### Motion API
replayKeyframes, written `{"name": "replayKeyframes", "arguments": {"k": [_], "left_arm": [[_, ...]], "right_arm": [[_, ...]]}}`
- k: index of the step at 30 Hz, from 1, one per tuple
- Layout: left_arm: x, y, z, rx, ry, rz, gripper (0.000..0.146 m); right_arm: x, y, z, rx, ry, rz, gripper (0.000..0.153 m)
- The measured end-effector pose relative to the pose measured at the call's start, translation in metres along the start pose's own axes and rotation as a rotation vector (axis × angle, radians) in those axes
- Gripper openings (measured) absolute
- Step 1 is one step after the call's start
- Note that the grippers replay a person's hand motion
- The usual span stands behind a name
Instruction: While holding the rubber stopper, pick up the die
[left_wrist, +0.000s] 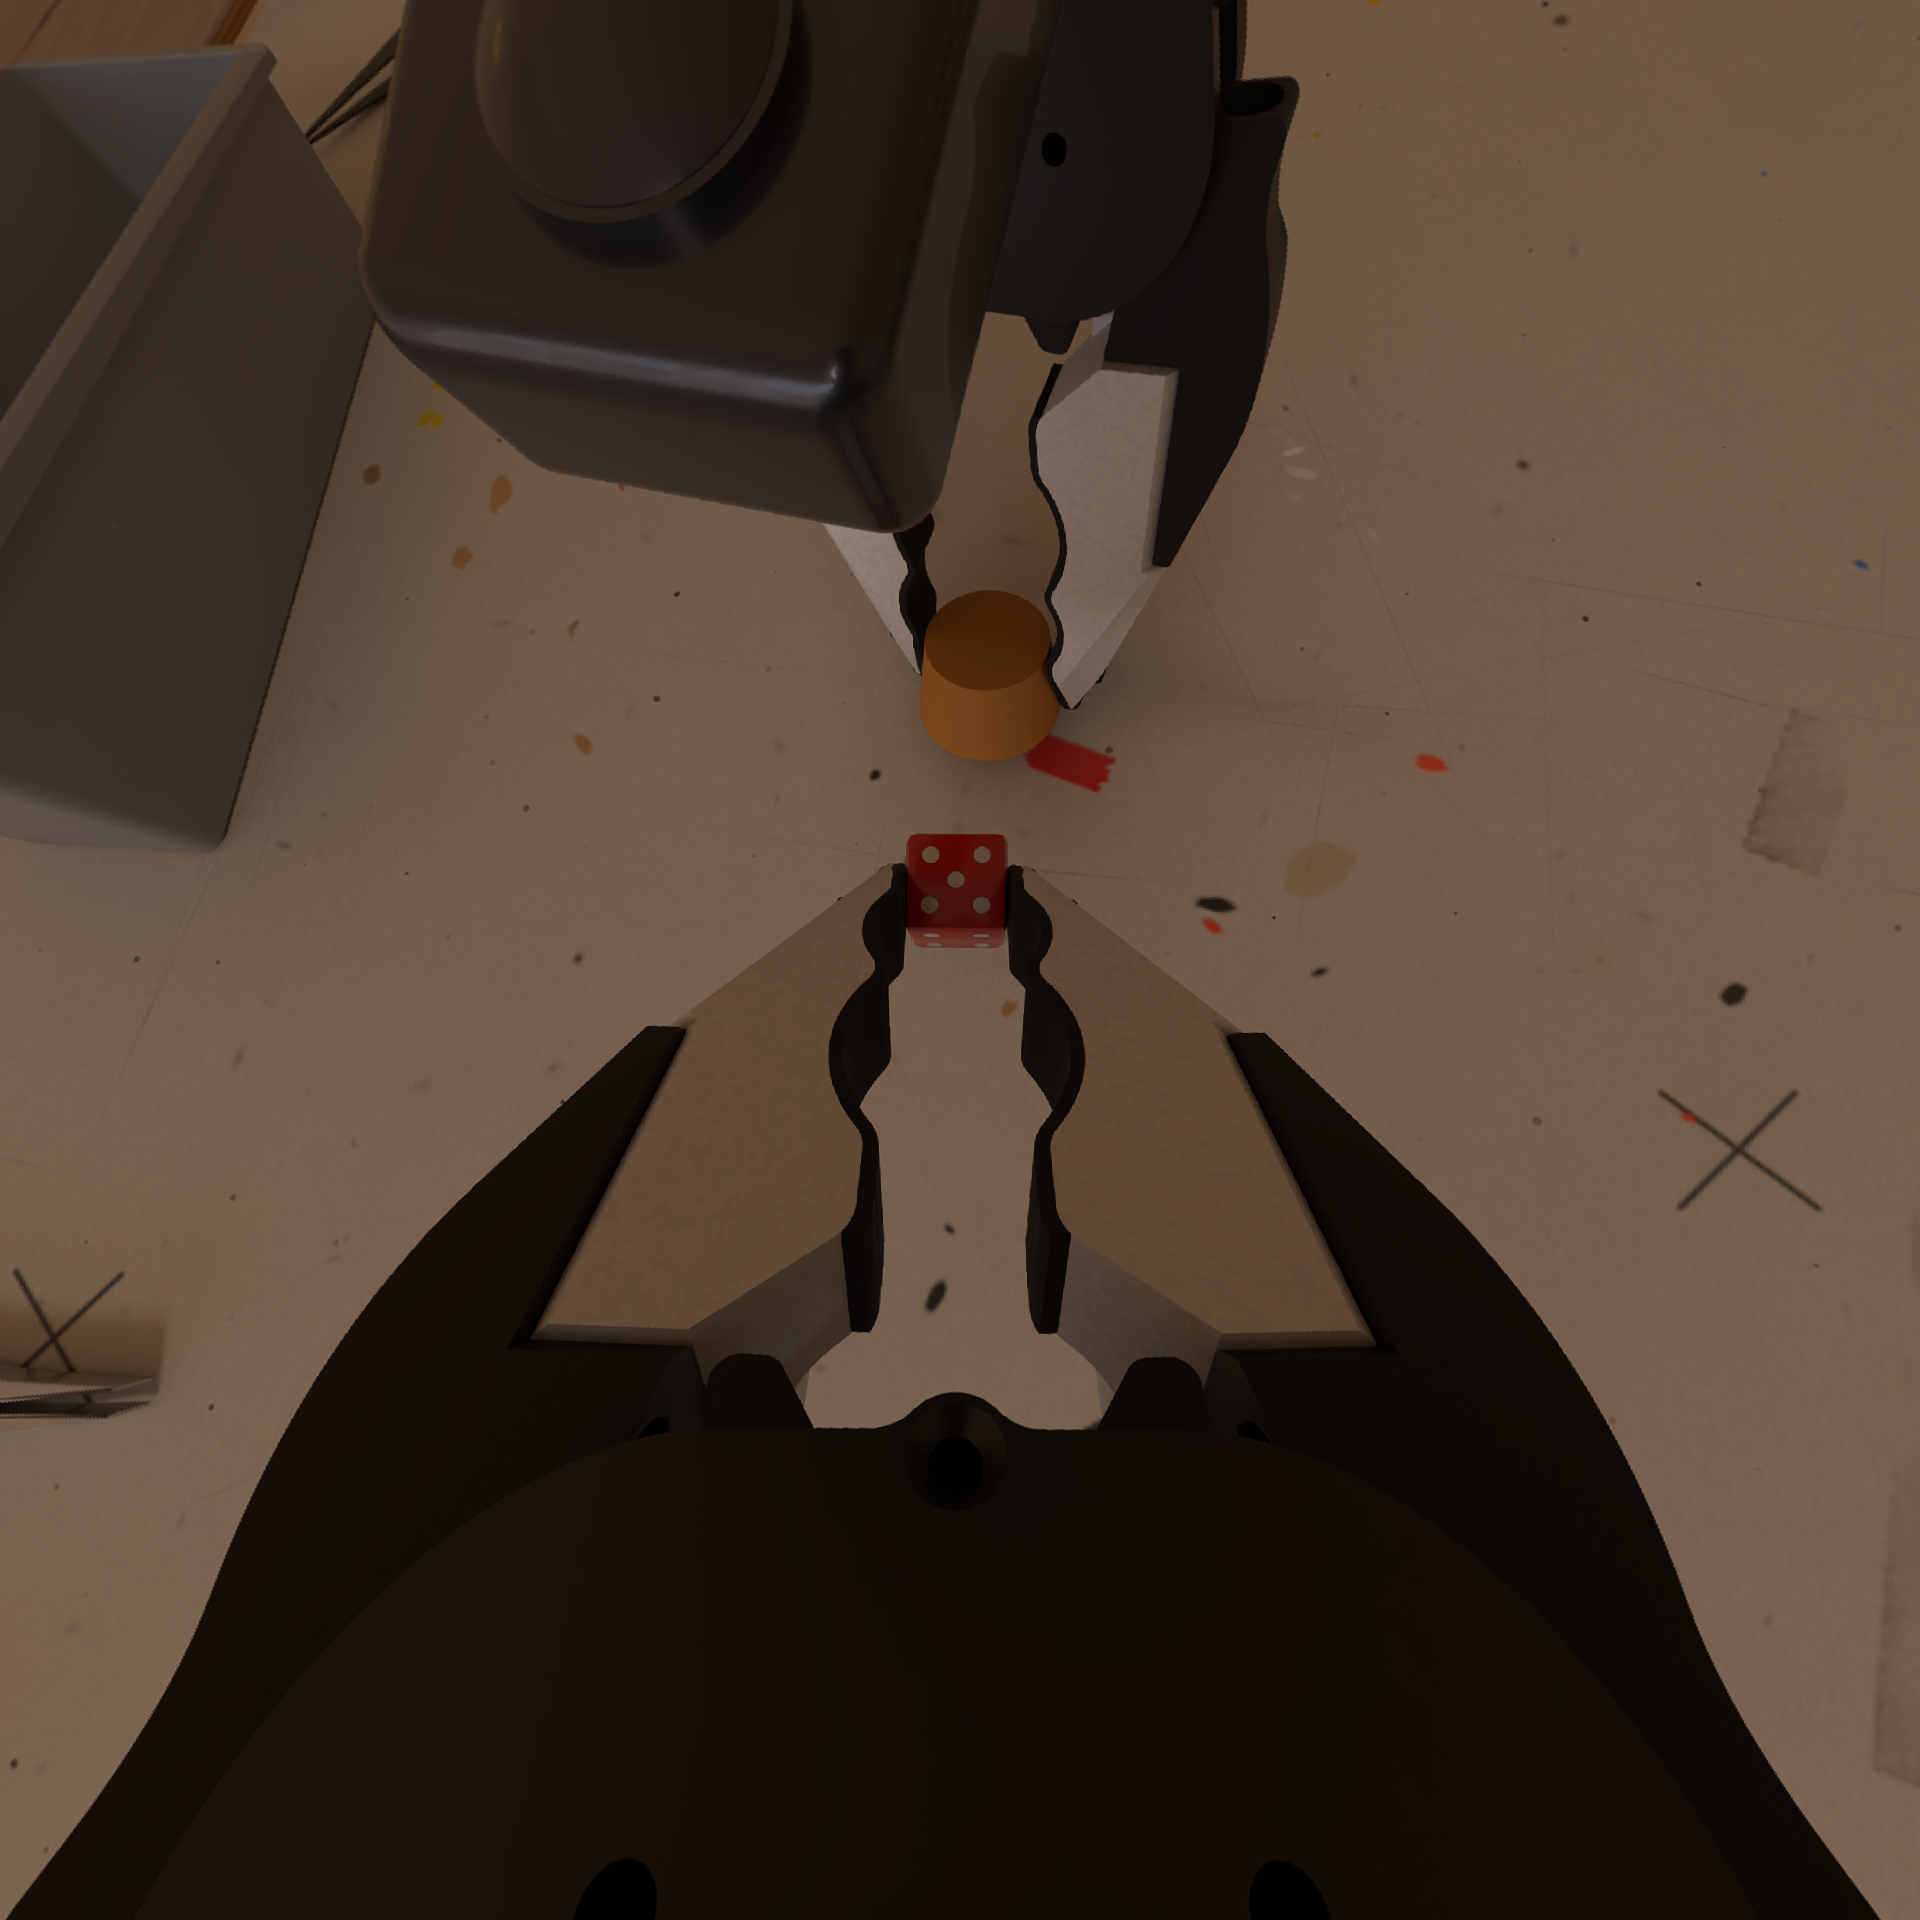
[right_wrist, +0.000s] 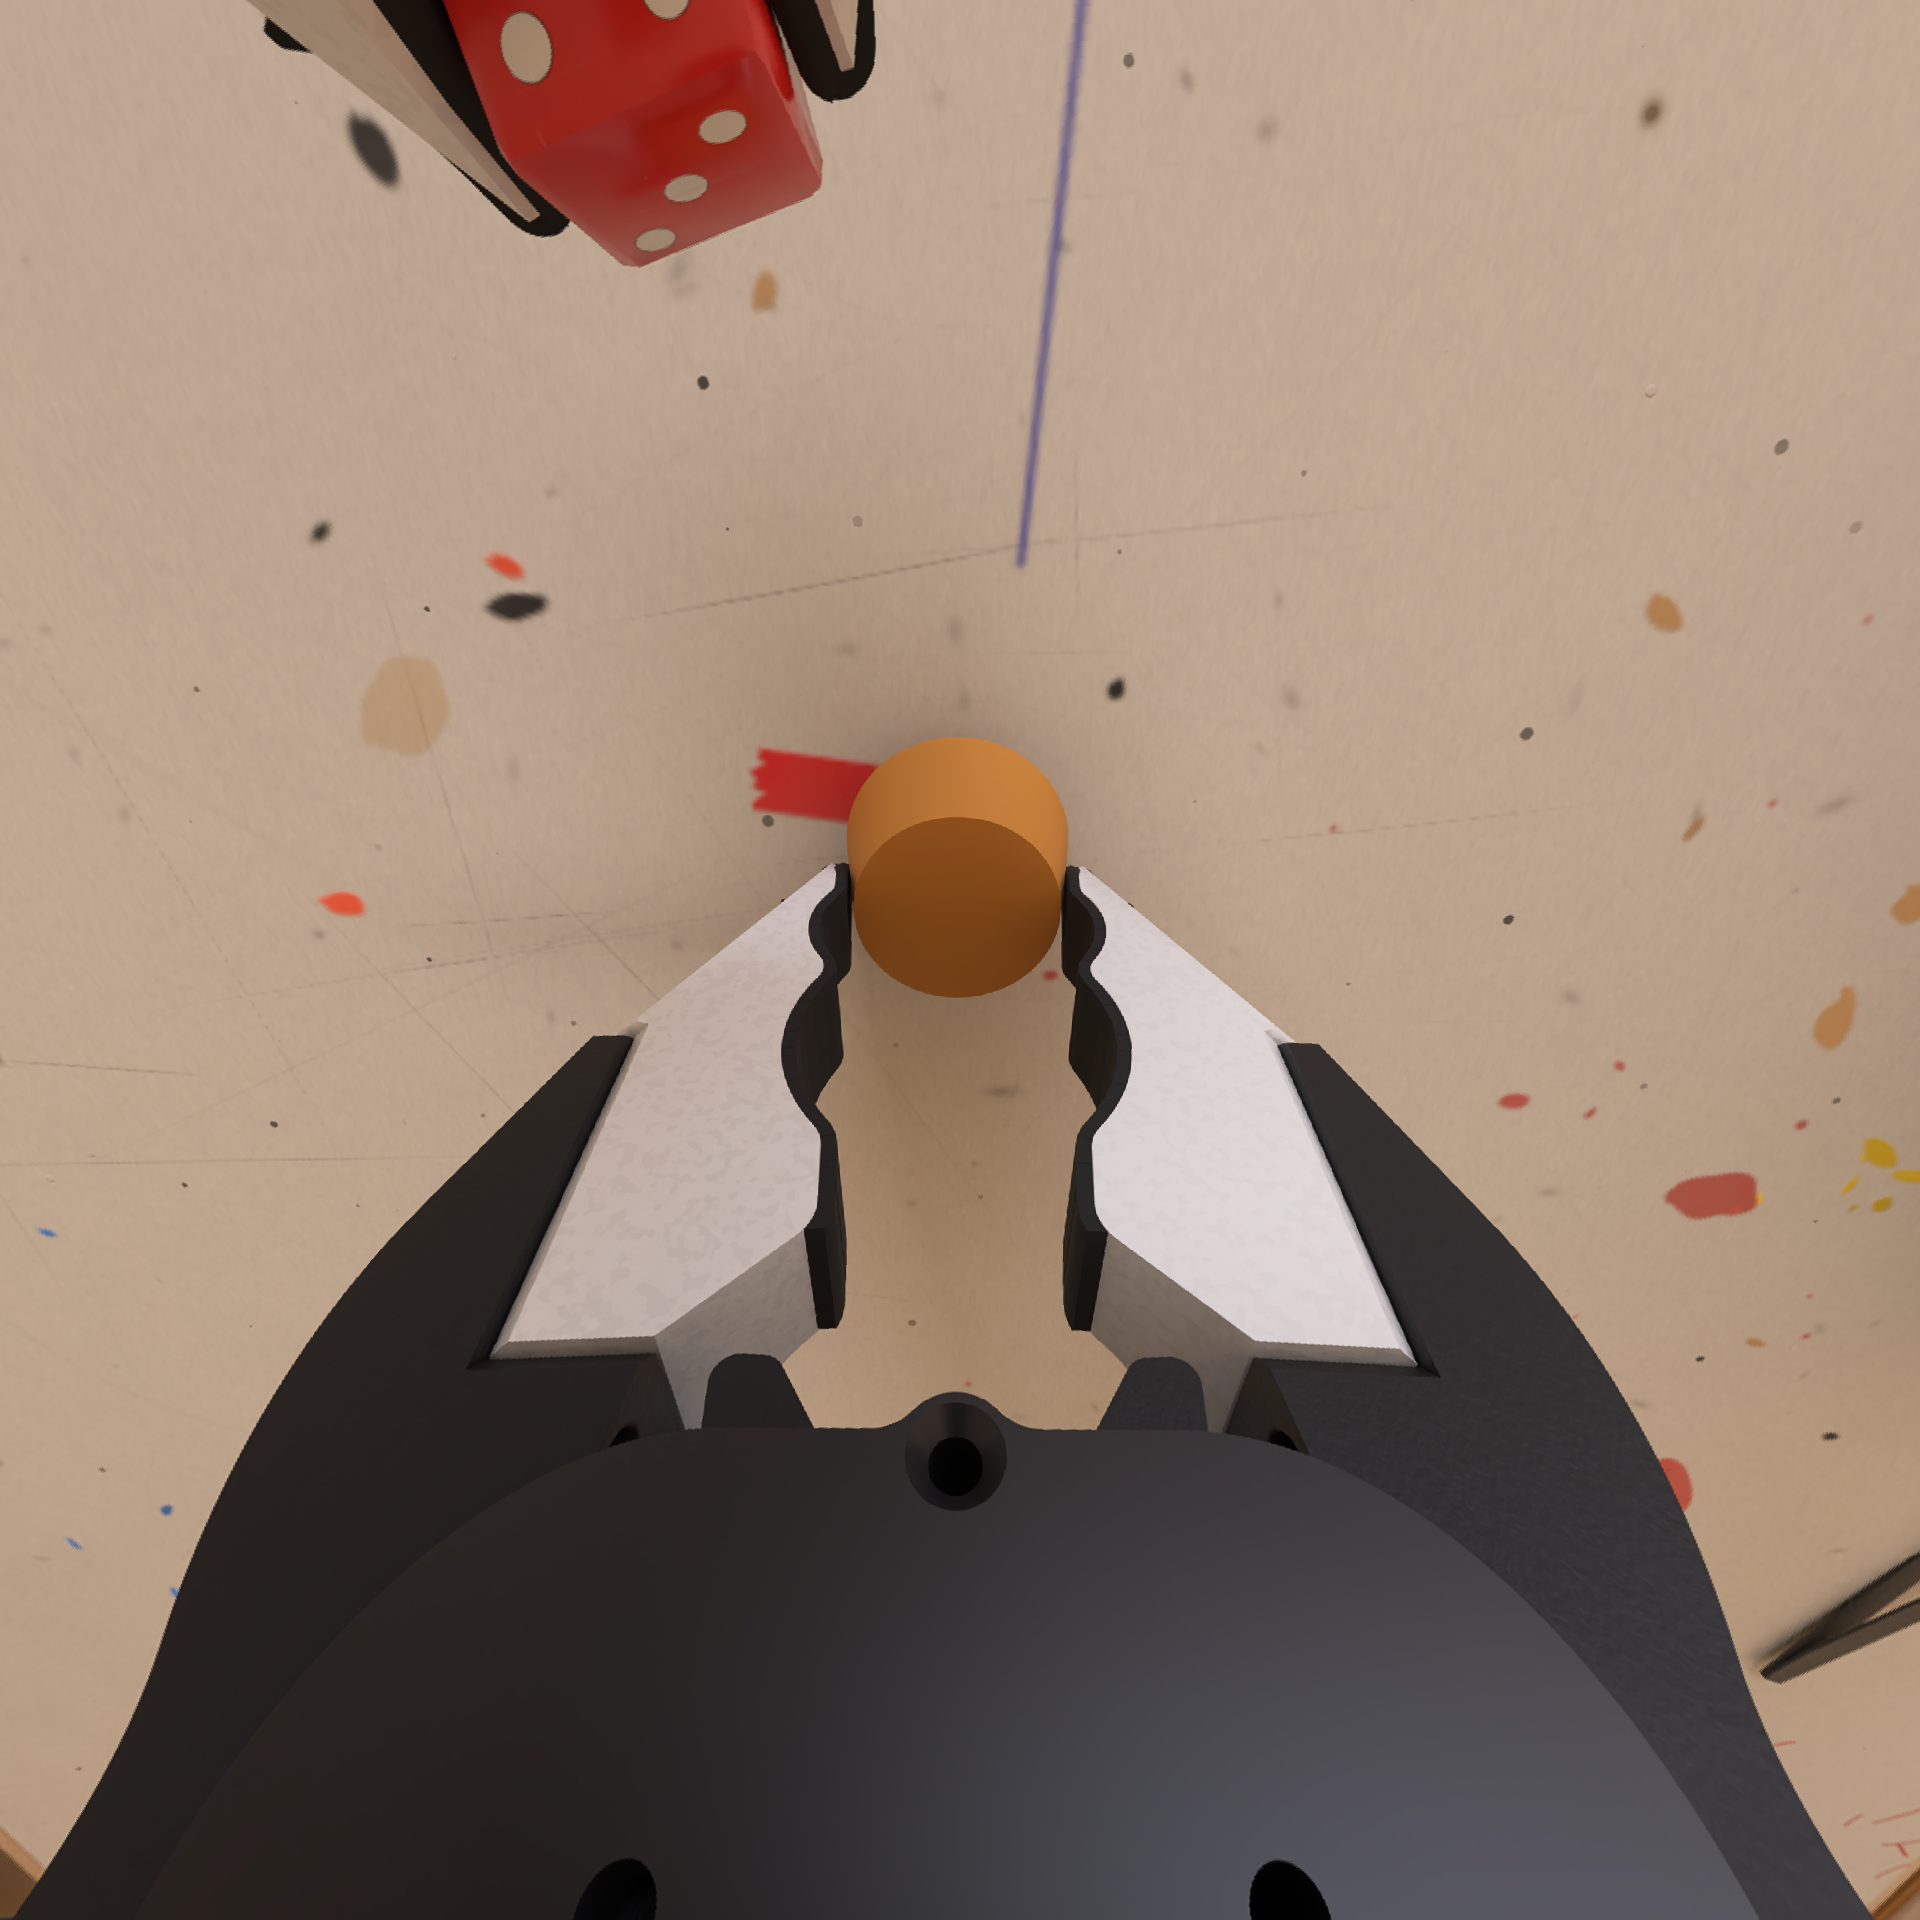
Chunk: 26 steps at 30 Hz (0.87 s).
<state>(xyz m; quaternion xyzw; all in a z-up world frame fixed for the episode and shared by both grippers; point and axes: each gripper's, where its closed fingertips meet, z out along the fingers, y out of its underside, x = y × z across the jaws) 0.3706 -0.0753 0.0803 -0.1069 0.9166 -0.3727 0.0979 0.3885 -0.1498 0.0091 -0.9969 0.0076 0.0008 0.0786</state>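
A red die (left_wrist: 956, 890) with white pips sits between the fingertips of my left gripper (left_wrist: 956, 906), which is shut on it. It also shows at the top left of the right wrist view (right_wrist: 644, 125), held between the left gripper's fingertips (right_wrist: 499, 197). An orange rubber stopper (right_wrist: 956, 868) is clamped between the fingertips of my right gripper (right_wrist: 956, 904). In the left wrist view the right gripper (left_wrist: 987, 665) faces mine and holds the stopper (left_wrist: 987, 681) just beyond the die. Whether each object touches the table I cannot tell.
A paint-speckled beige table (left_wrist: 1558, 623) lies under both grippers. A grey box (left_wrist: 145, 436) stands at the upper left of the left wrist view. A red tape scrap (right_wrist: 810, 784) lies beside the stopper. Pencil crosses (left_wrist: 1737, 1148) mark the table.
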Motion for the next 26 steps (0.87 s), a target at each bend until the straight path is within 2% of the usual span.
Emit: {"name": "replayKeyframes", "arguments": {"k": [8, 17, 26], "left_arm": [[0.007, 0.007, 0.001, -0.078, 0.017, 0.003, 0.019], [0.006, -0.005, -0.003, -0.01, 0.013, -0.026, 0.019], [0.016, -0.021, 0.002, 0.11, 0.089, -0.1, 0.019]], "right_arm": [[-0.005, -0.002, 0.001, -0.018, -0.002, -0.035, 0.04], [-0.005, -0.001, -0.006, -0.038, 0.032, -0.053, 0.04], [-0.015, -0.012, -0.012, -0.011, 0.018, -0.086, 0.04]]}}
